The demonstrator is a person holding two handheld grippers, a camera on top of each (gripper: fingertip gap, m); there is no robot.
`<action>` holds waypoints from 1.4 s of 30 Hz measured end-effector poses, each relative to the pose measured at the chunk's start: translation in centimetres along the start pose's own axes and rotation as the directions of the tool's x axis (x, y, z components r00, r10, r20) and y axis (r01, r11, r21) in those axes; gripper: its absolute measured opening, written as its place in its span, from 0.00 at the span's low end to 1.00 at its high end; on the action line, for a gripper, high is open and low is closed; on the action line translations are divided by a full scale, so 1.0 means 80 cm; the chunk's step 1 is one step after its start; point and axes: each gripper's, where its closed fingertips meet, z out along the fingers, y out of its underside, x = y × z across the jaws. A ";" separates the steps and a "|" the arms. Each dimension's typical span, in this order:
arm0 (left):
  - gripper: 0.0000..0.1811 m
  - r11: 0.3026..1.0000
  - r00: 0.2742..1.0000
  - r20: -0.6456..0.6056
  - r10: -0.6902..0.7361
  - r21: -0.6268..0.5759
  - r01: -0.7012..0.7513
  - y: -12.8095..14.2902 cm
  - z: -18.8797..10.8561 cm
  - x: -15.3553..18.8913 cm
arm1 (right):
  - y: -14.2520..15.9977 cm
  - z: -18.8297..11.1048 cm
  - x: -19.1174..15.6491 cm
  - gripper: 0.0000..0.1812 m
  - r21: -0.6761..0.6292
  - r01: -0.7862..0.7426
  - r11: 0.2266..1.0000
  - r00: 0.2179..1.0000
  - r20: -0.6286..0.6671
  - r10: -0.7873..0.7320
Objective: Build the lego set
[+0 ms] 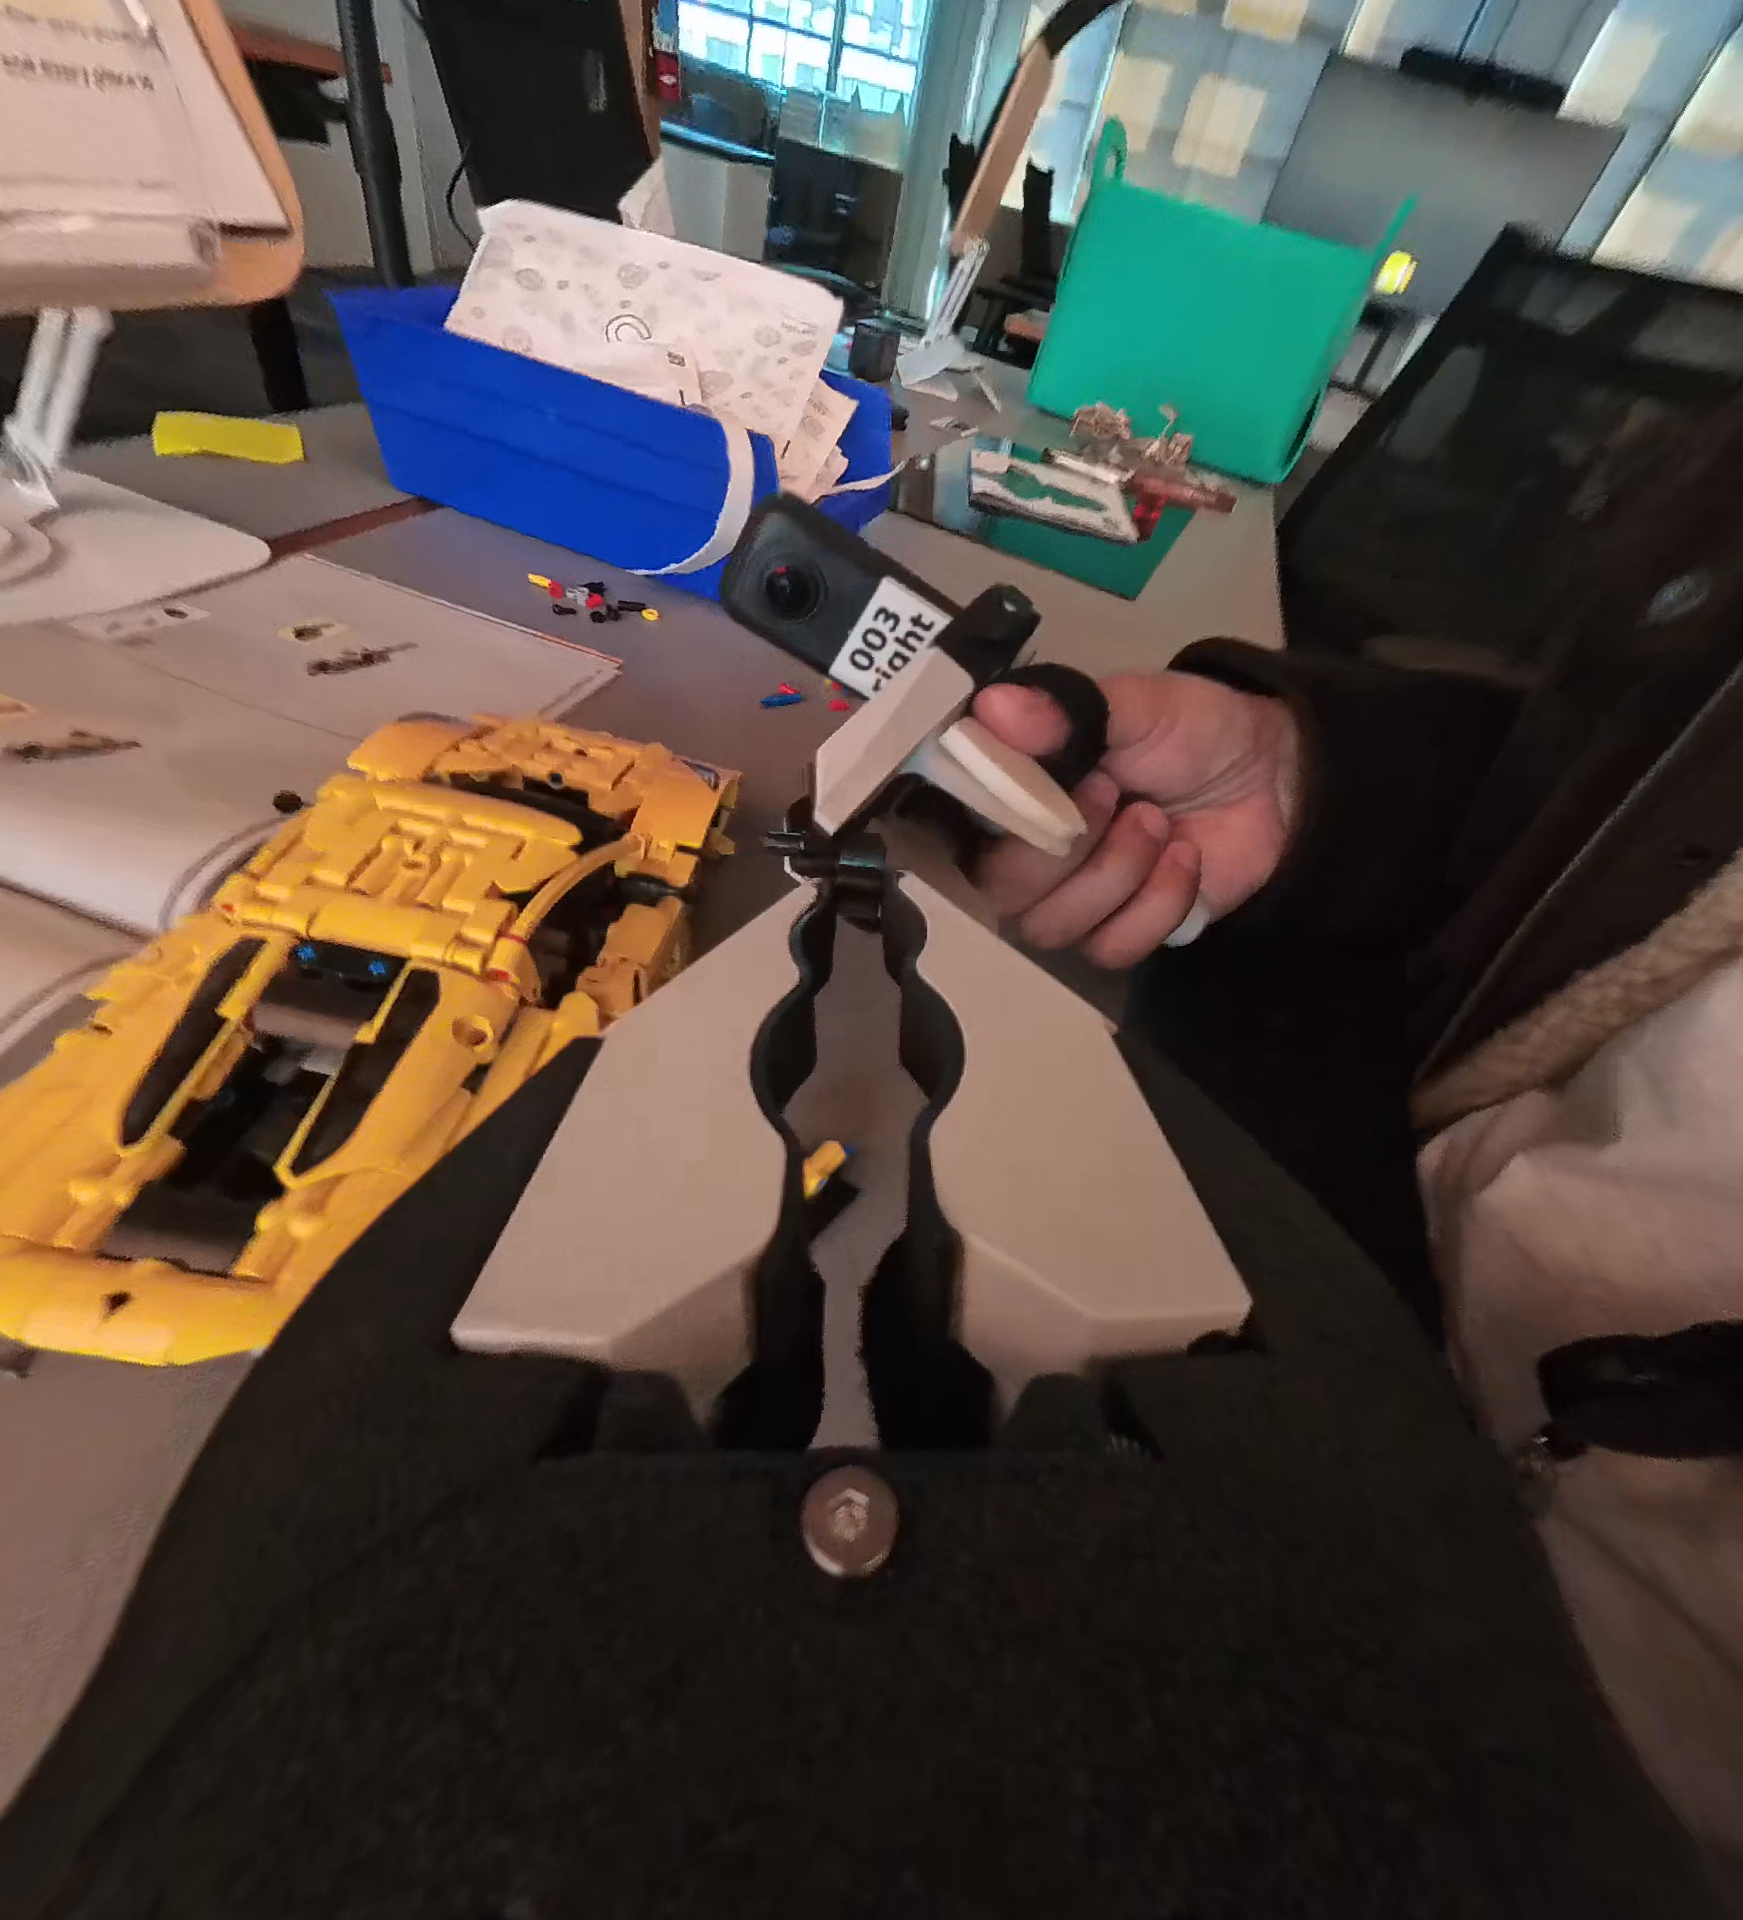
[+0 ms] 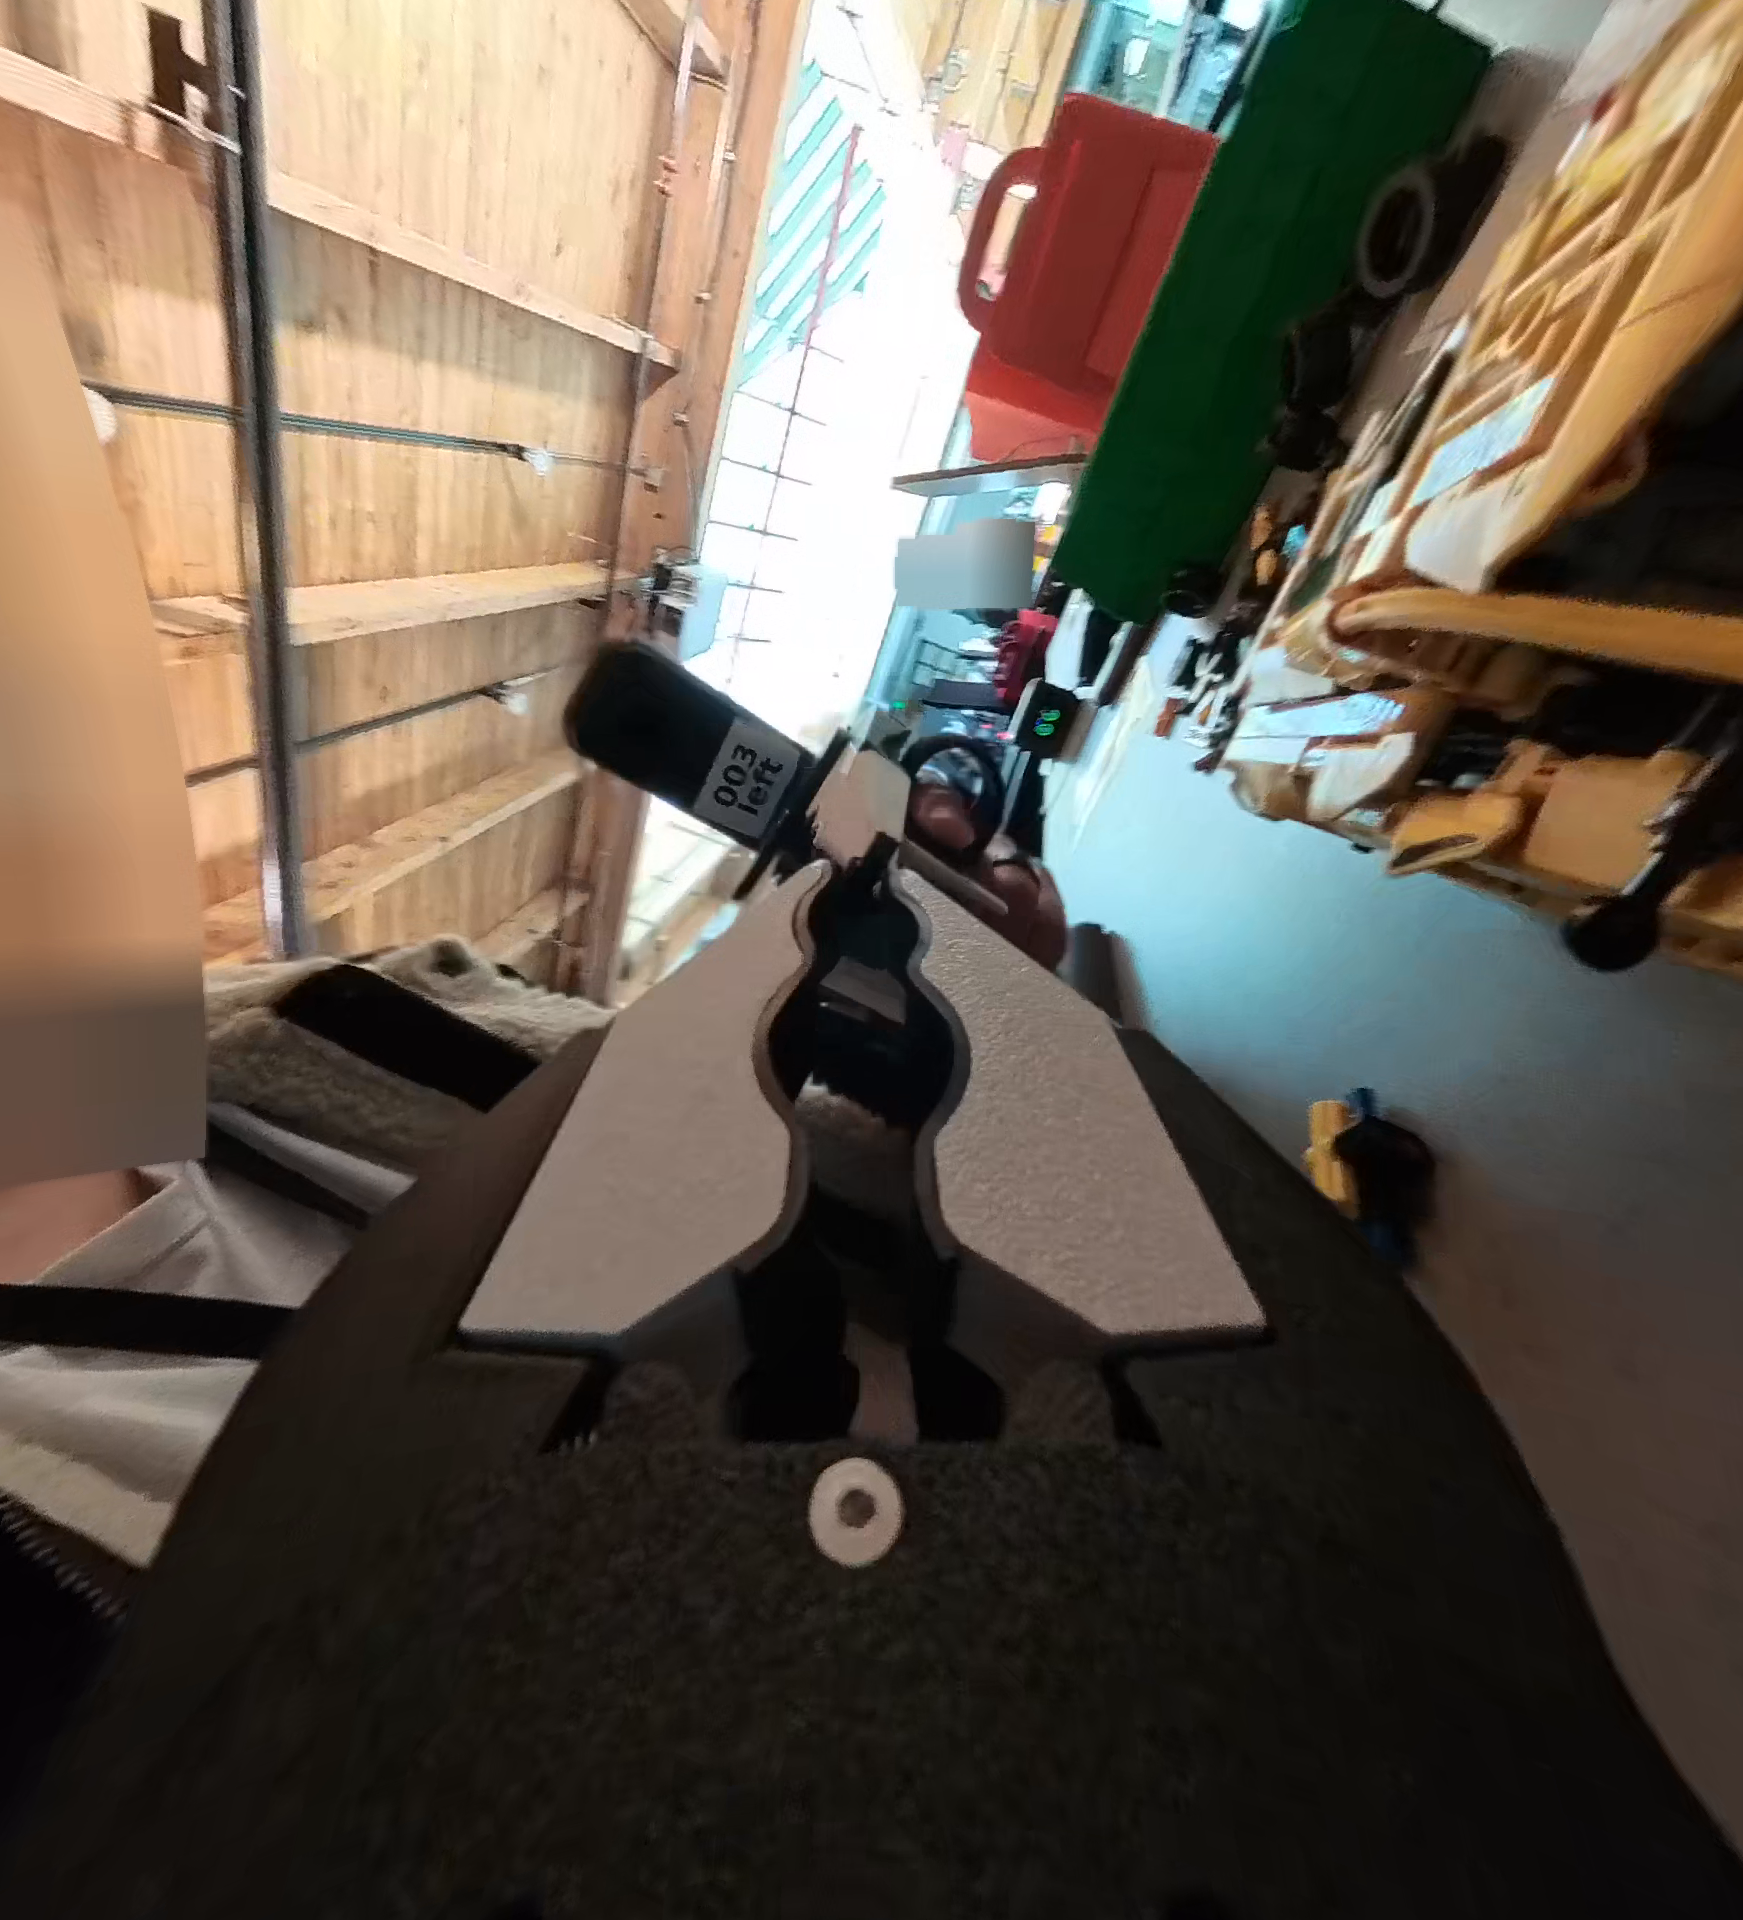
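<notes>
- Your left gripper (image 1: 839,883) is nearly closed, its tips pinching a small black part (image 1: 851,871) in the air, just right of the car (image 1: 327,997).
- Your right gripper (image 1: 813,831) meets it tip to tip, rolled on its side and angled down from your hand (image 1: 1147,810); its fingers look almost together on the same part, though blur hides the contact.
- You seem to be joining or passing a small piece off the model. Next, line it up squarely and press gently, so it doesn't pop free.
- A yellow bit (image 1: 825,1162) lies near the car, below your tips.
- Loose pieces (image 1: 592,601) and the blue bin (image 1: 534,436) sit beyond the car.
</notes>
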 end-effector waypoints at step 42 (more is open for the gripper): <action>0.04 0.877 0.930 -0.144 -0.339 0.310 0.367 -0.066 -0.012 -0.044 | -0.049 0.015 -0.031 0.00 -0.177 0.453 0.874 0.871 -0.120 -0.476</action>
